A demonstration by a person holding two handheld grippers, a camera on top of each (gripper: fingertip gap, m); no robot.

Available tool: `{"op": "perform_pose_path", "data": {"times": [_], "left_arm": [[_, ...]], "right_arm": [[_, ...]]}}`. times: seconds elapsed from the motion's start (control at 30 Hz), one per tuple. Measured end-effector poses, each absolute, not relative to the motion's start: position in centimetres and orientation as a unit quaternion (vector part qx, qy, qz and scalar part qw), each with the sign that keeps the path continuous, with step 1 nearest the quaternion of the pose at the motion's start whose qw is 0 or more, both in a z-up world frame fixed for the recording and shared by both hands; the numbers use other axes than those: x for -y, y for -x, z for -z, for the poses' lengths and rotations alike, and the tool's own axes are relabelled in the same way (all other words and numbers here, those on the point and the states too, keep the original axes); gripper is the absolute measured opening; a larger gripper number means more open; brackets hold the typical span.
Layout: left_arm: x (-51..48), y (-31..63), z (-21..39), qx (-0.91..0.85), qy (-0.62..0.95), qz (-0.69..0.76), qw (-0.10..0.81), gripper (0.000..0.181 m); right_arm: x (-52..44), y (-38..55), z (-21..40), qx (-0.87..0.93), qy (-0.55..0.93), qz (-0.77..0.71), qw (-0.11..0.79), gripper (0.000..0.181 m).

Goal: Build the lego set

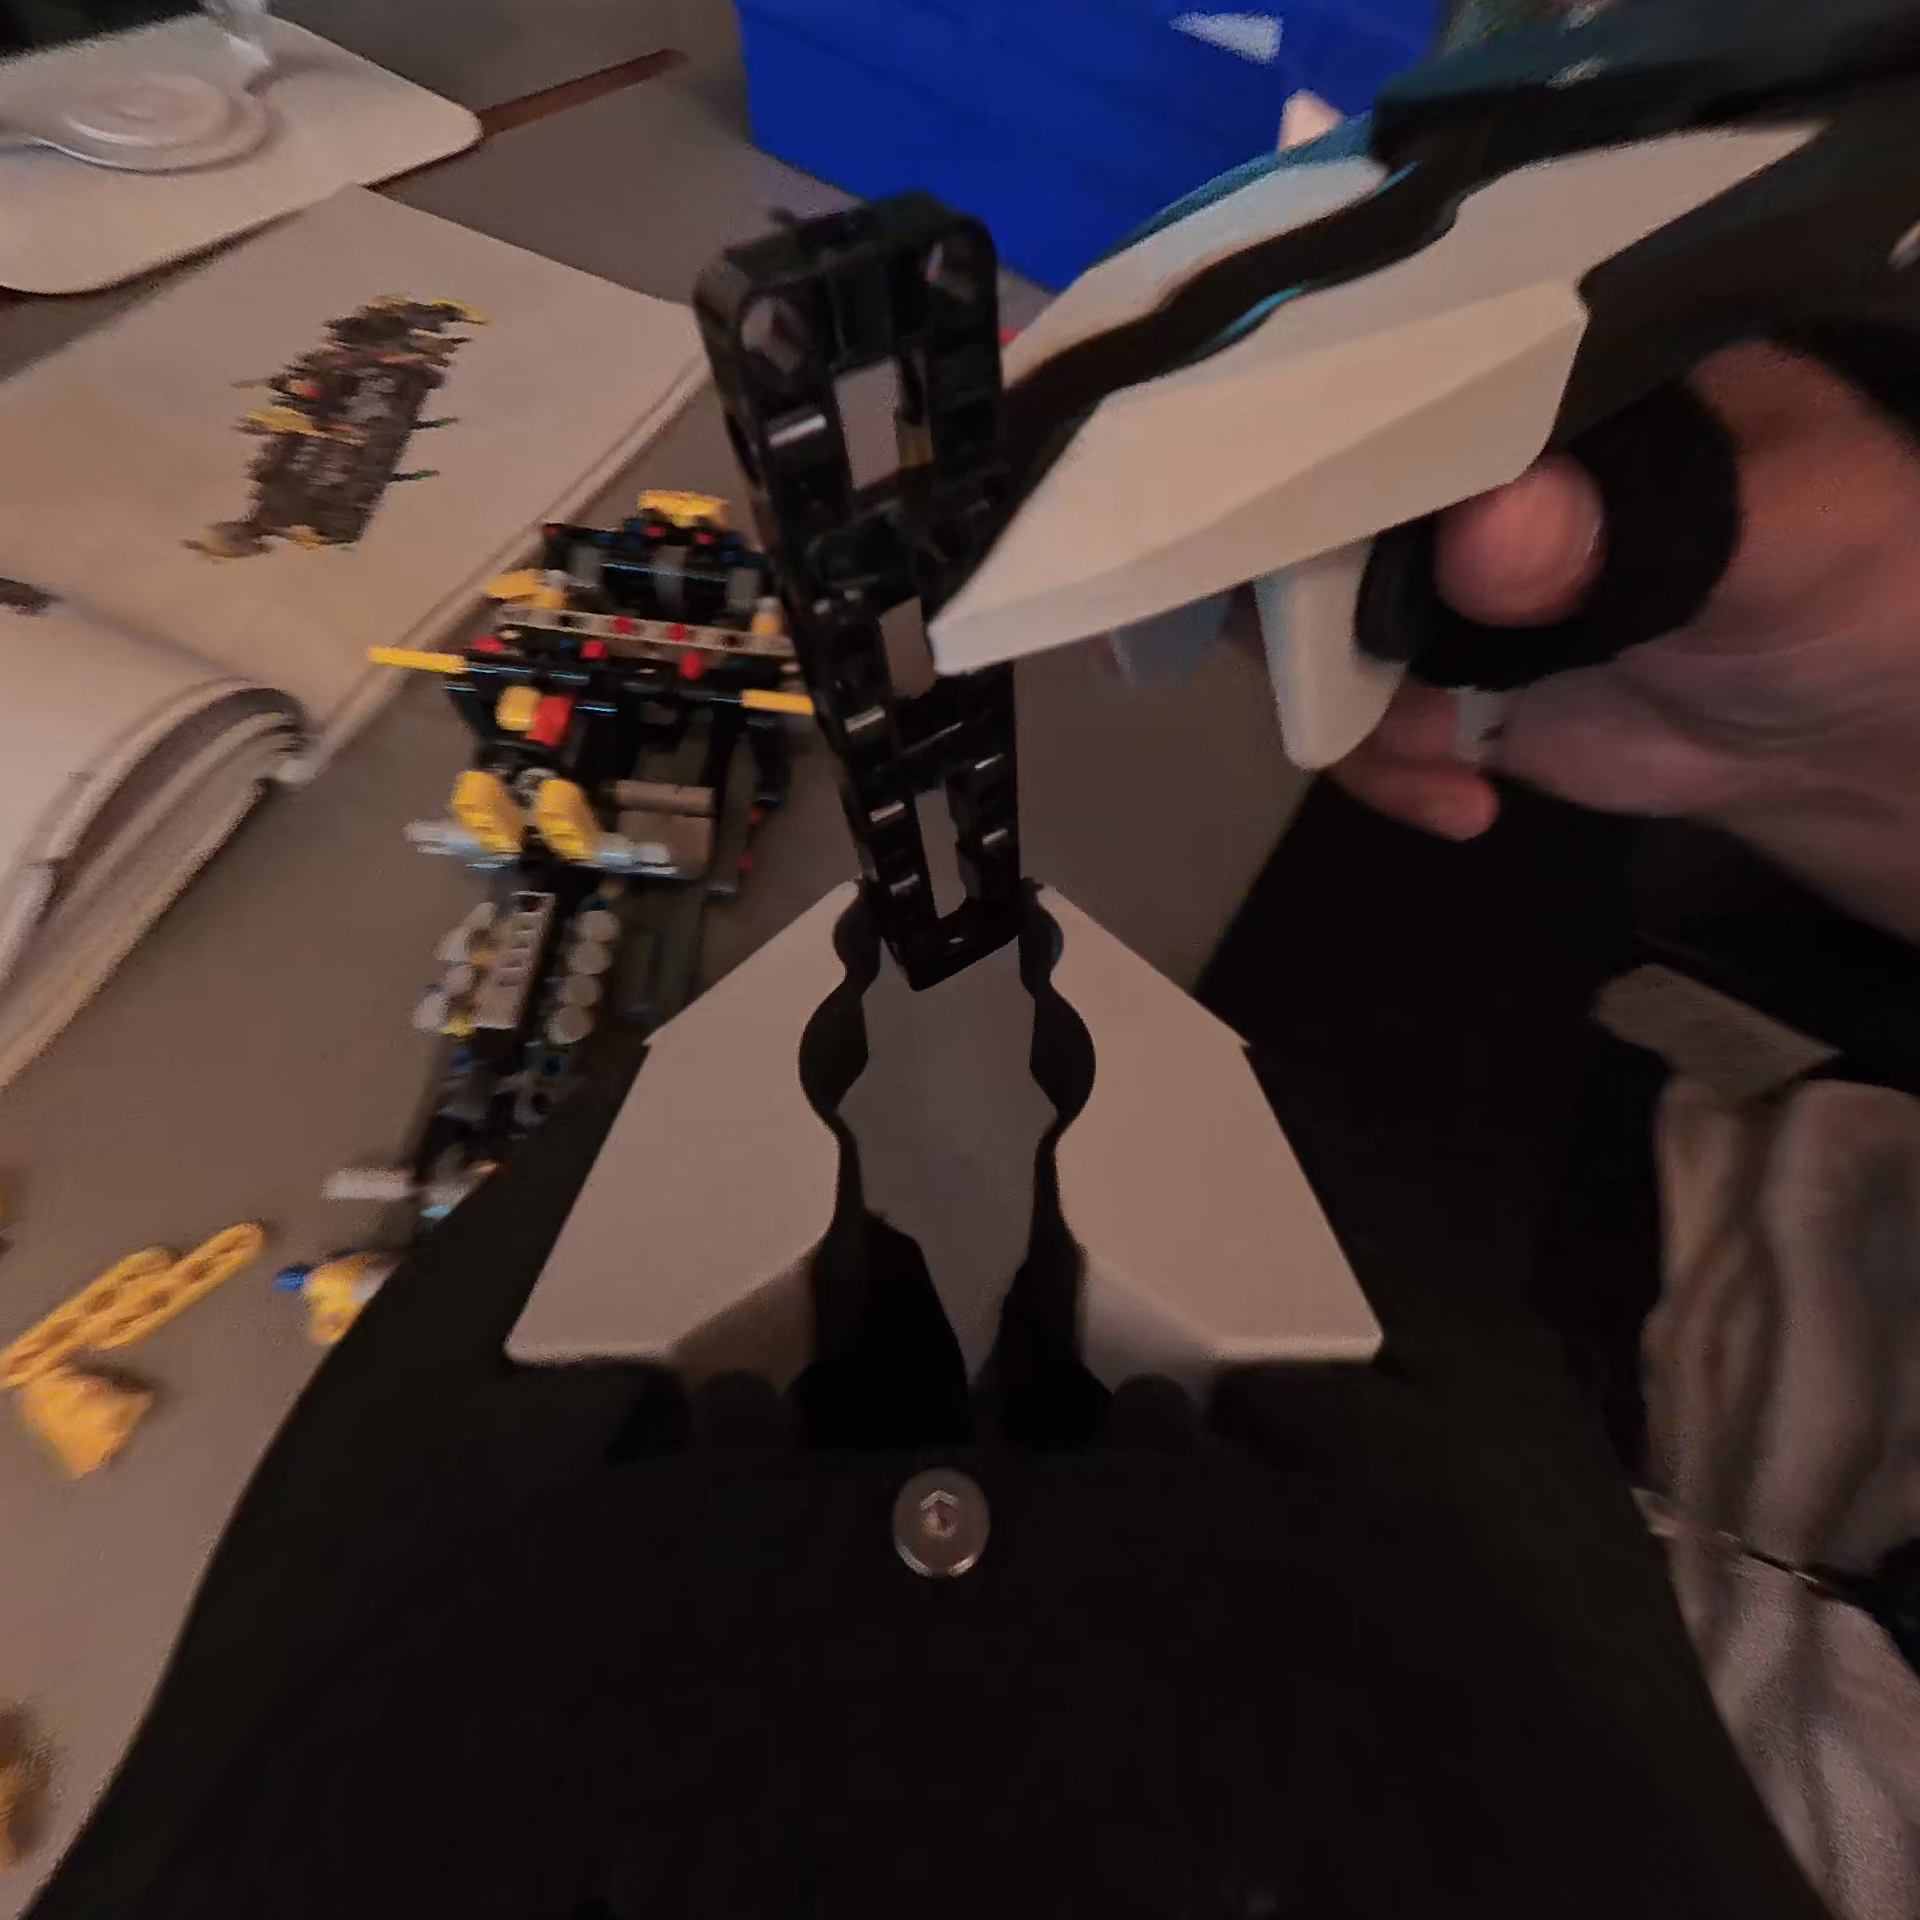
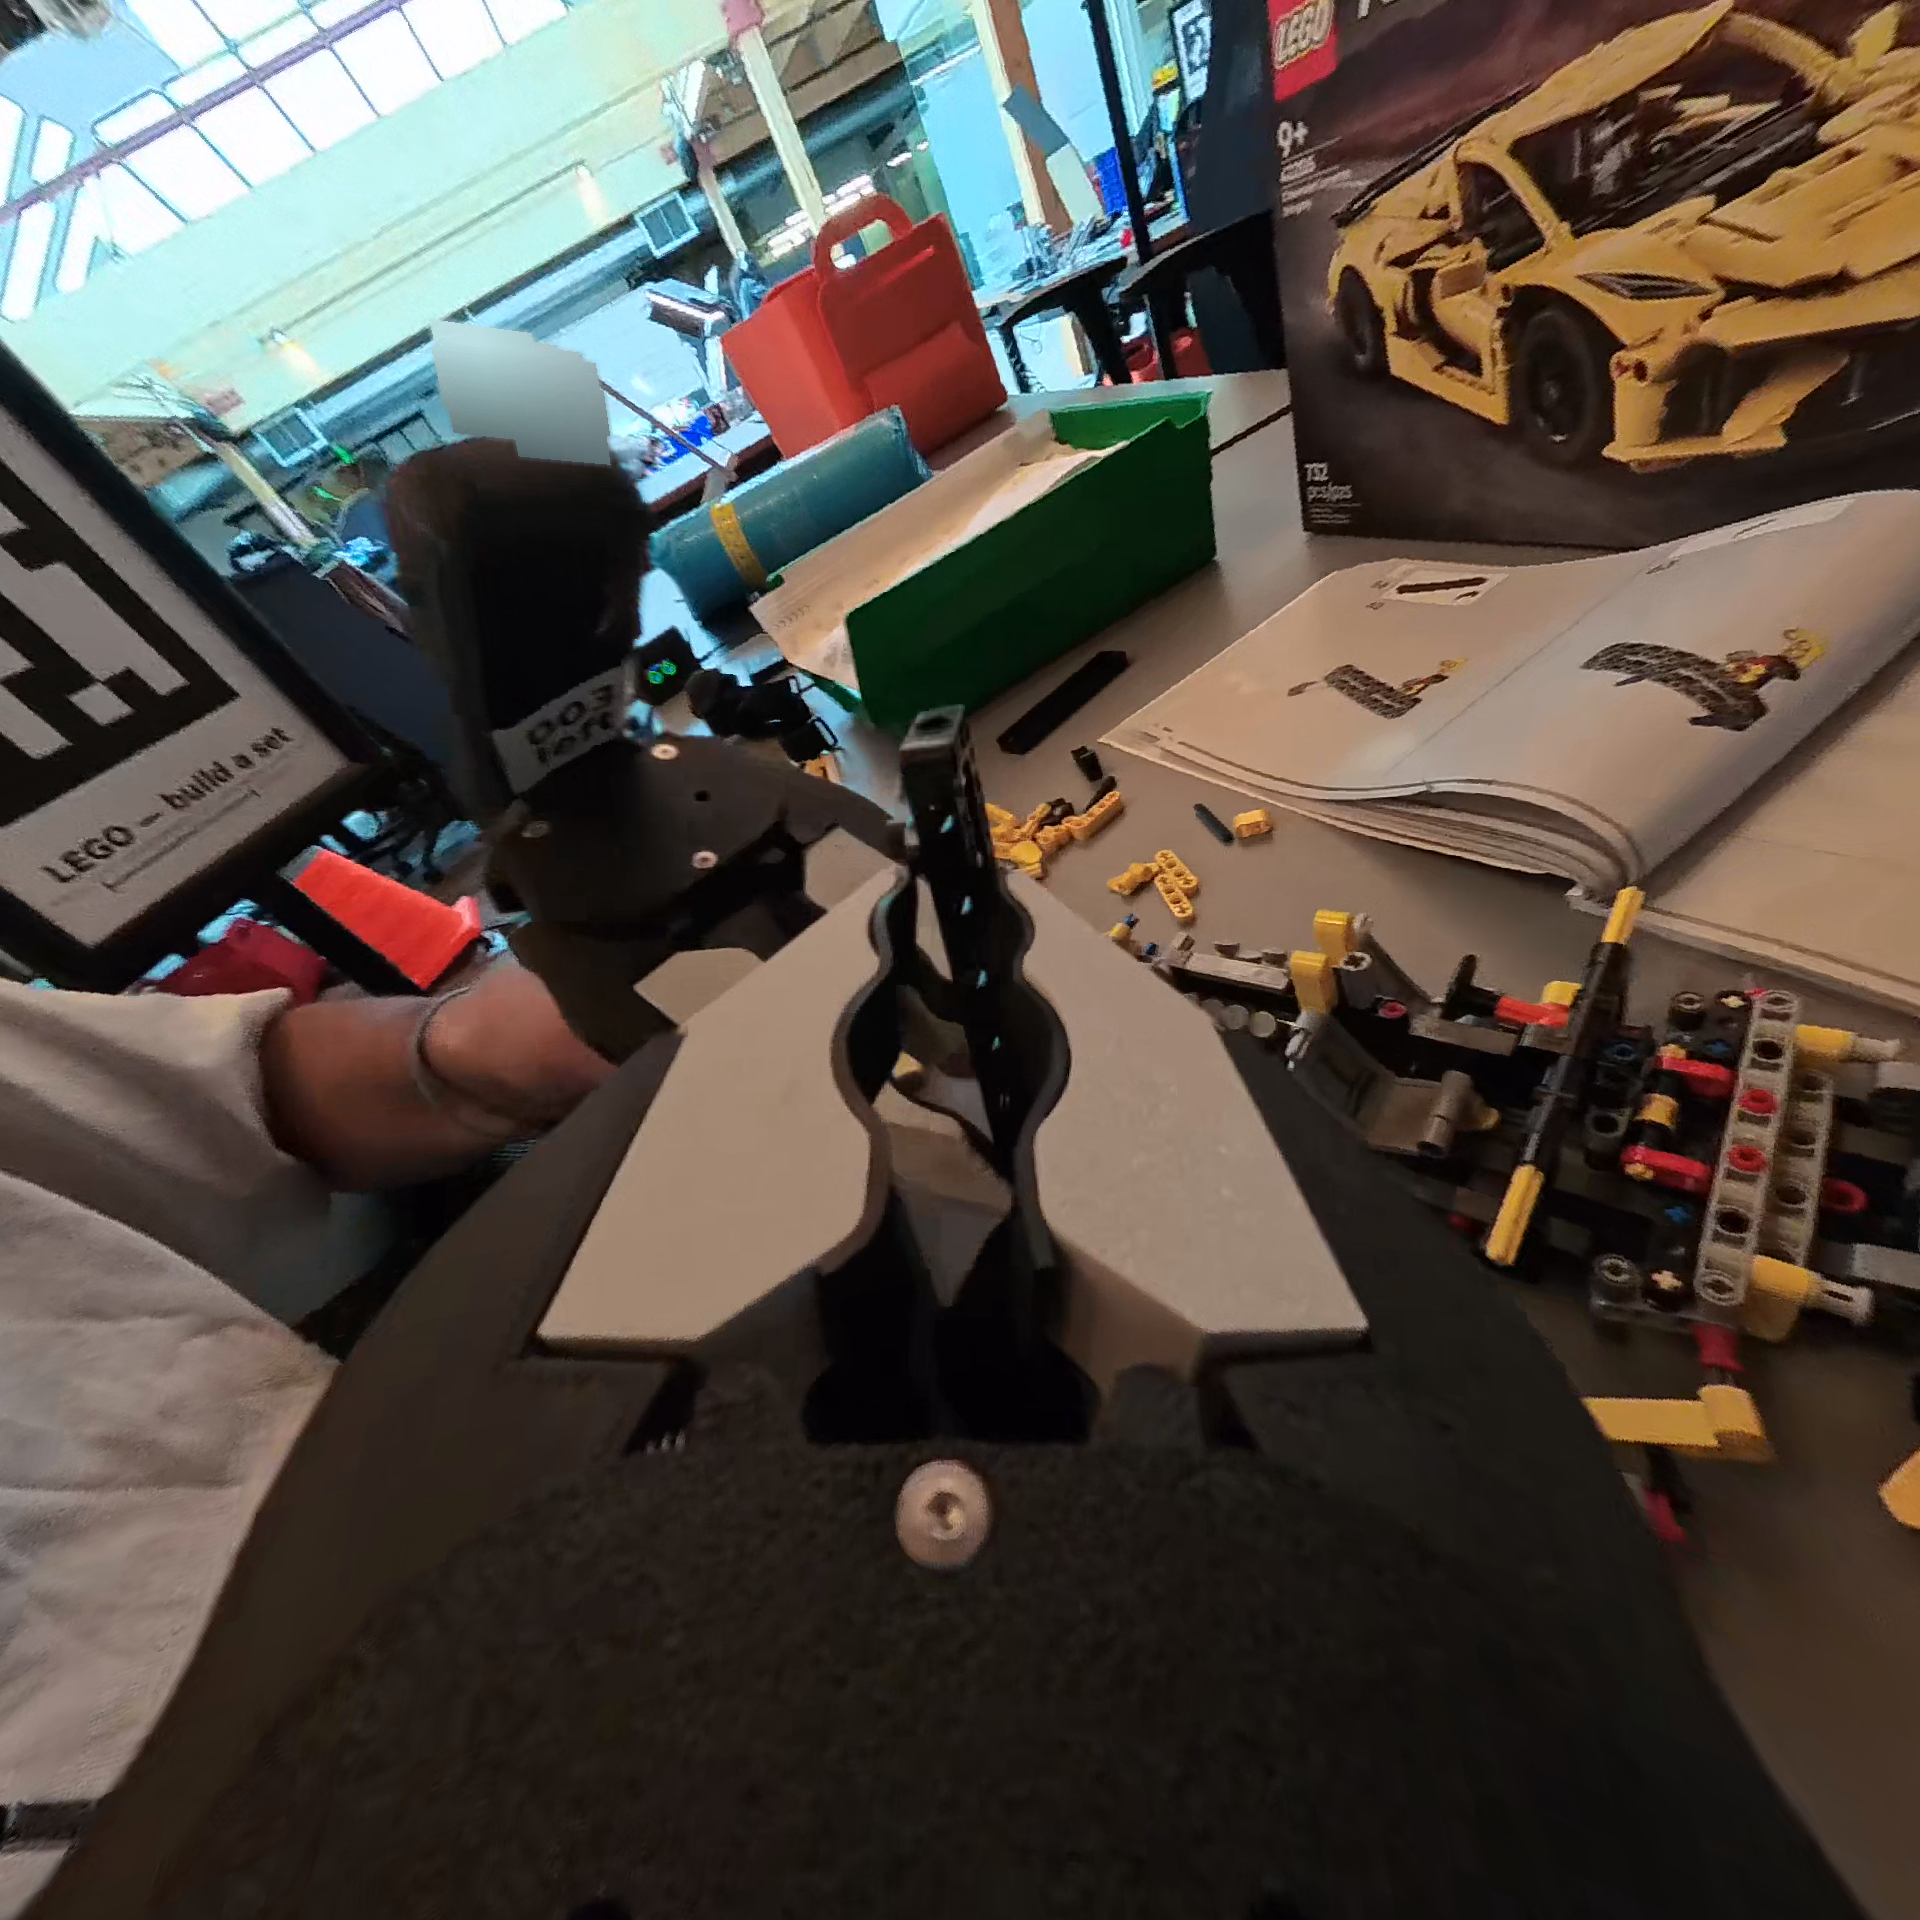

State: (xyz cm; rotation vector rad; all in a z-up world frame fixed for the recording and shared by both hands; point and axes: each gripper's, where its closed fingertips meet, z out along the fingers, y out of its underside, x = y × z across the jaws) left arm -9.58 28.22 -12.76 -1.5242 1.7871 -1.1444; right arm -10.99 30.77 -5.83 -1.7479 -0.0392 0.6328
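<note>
On the grey counter (image 2: 1226,582) lies the half-built chassis (image 2: 1621,1122) – body panels missing, many loose yellow pieces (image 2: 1153,878) left. Above it, the black frame (image 1: 883,582) is clamped by the left gripper (image 1: 940,935) at its lower end and by the right gripper (image 2: 956,935) higher up.

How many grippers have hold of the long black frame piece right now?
2. The left gripper clamps the black frame piece at its lower end; the right gripper closes on its middle from the right side.
</note>
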Motion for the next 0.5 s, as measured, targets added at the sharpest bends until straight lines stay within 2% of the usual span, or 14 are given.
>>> {"op": "perform_pose_path", "data": {"times": [0.03, 0.13, 0.27, 0.5], "left_arm": [[-28.8, 9.5, 12.8, -0.665, 0.566, 0.393, 0.287, 0.028], [-29.4, 9.3, 12.1, -0.664, 0.558, 0.34, 0.364, 0.031], [-29.6, 8.9, 11.5, -0.647, 0.548, 0.32, 0.423, 0.031], [-29.8, 9.1, 11.6, -0.642, 0.563, 0.346, 0.389, 0.028]], "right_arm": [[-30.8, 10.6, 5.9, 0.007, 0.759, -0.261, 0.597, 0.012], [-30.9, 9.9, 5.4, -0.024, 0.748, -0.241, 0.618, 0.011], [-31.0, 9.2, 5.2, -0.063, 0.737, -0.222, 0.635, 0.008], [-30.6, 9.3, 5.4, -0.076, 0.725, -0.223, 0.647, 0.011]]}}
